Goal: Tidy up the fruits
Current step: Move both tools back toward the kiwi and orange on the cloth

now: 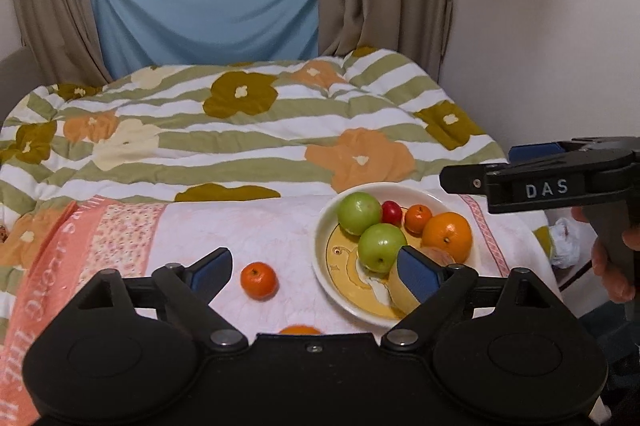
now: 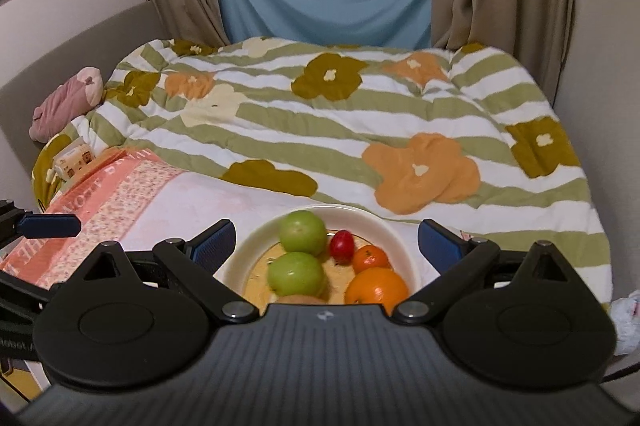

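Note:
A white plate with a yellow centre (image 1: 320,266) (image 2: 400,238) sits on a pink-and-white cloth (image 1: 260,226). It holds two green apples (image 1: 359,213) (image 2: 302,232), a small red fruit (image 1: 391,212) (image 2: 342,246), a small tangerine (image 1: 418,219) (image 2: 370,258), a large orange (image 1: 447,237) (image 2: 376,288) and a brownish fruit (image 1: 438,256). A loose tangerine (image 1: 259,281) lies on the cloth left of the plate, between my left gripper's fingers. Another orange fruit (image 1: 300,330) peeks out below it. My left gripper (image 1: 316,270) is open and empty. My right gripper (image 2: 326,246) is open and empty above the plate.
A striped floral quilt (image 1: 240,130) covers the bed behind the cloth. Curtains and a blue sheet (image 1: 204,10) hang at the window. A pink plush toy (image 2: 68,102) lies at the bed's left edge. A crumpled white bag (image 1: 564,242) lies to the right.

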{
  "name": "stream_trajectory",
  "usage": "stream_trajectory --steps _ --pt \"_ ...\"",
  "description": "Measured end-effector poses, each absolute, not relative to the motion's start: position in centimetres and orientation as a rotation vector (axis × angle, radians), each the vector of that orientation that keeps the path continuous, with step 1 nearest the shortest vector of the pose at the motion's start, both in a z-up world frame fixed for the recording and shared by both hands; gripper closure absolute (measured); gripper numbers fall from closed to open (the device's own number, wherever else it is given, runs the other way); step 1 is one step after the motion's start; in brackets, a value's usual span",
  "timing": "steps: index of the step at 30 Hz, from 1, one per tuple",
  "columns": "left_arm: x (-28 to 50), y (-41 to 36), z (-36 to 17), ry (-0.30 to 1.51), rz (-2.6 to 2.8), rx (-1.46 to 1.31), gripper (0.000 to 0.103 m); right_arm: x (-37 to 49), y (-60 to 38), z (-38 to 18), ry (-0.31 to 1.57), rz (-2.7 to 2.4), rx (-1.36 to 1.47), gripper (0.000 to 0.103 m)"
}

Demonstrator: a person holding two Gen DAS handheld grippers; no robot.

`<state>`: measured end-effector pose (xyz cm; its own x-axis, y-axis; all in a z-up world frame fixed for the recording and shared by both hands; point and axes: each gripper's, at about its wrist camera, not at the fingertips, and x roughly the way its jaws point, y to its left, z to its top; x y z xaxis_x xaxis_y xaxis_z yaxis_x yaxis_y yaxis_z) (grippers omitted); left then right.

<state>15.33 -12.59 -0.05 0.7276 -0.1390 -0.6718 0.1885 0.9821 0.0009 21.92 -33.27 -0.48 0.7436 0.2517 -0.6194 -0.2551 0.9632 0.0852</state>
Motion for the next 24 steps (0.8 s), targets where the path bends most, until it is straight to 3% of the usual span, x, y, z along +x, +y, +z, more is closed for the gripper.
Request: stream_trajectory --steps 13,24 --pt "8.5 -6.5 2.2 0.690 -0.178 0.058 0.004 14.2 -28.1 4.1 0.636 0.218 0.025 0.000" --pt "8.1 -0.7 -0.2 0.720 -0.196 0.100 0.004 11.7 -23.2 1.6 0.696 0.146 0.093 0.000"
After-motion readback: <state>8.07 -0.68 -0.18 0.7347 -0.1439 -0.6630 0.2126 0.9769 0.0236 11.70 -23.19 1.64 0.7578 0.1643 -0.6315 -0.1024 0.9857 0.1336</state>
